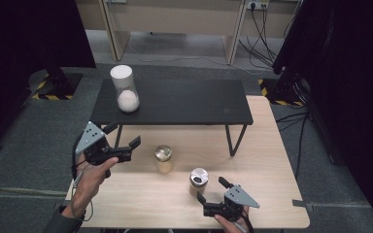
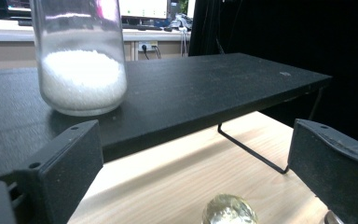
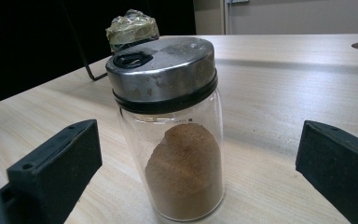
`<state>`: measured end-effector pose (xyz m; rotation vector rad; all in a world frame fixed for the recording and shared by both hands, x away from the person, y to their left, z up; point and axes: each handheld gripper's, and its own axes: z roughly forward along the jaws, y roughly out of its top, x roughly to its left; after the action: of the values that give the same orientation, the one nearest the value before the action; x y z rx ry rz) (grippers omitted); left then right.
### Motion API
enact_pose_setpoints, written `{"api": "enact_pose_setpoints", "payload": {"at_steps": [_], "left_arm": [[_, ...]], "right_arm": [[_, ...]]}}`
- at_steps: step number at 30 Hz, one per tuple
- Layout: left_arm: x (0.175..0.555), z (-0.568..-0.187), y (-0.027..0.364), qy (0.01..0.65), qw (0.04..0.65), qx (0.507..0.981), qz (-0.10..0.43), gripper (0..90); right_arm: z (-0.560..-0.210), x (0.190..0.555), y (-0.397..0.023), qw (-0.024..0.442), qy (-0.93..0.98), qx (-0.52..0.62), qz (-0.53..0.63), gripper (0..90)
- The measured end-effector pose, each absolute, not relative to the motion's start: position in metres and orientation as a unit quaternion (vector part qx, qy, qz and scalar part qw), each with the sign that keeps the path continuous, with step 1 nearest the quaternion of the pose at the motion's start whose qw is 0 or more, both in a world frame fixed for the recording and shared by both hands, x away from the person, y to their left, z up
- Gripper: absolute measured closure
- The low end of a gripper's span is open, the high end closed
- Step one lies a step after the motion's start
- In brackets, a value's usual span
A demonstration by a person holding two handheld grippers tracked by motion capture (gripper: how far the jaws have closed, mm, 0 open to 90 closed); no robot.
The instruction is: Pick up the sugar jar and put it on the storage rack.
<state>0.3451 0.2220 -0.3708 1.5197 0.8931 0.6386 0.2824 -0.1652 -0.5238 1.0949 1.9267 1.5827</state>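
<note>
My right tool (image 1: 215, 190) sat wide open, holding nothing, lined up on the spice jar (image 3: 172, 130) standing on the worktop (image 1: 272, 160). I figured: push forward, clamp below the lid.

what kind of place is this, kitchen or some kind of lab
Most likely a lab or office room set up for recording, not a kitchen. Black curtains flank a light wooden table on grey carpet, a desk with wall sockets and cables stands behind, and monitors glow in the left gripper view.

Steel-lidded glass jar (image 3: 172, 135), upright on table, roughly half full, brown powder.
</note>
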Motion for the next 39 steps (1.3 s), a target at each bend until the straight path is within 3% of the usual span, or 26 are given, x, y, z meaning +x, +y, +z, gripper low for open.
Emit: {"api": "enact_pose_setpoints", "payload": {"at_steps": [39], "left_arm": [[0.315,-0.44,0.226,0.38,0.596,0.668,0.234,2.5]], "right_arm": [[-0.524,0.282,-0.165,0.209,0.693,0.391,0.568,0.3]]}}
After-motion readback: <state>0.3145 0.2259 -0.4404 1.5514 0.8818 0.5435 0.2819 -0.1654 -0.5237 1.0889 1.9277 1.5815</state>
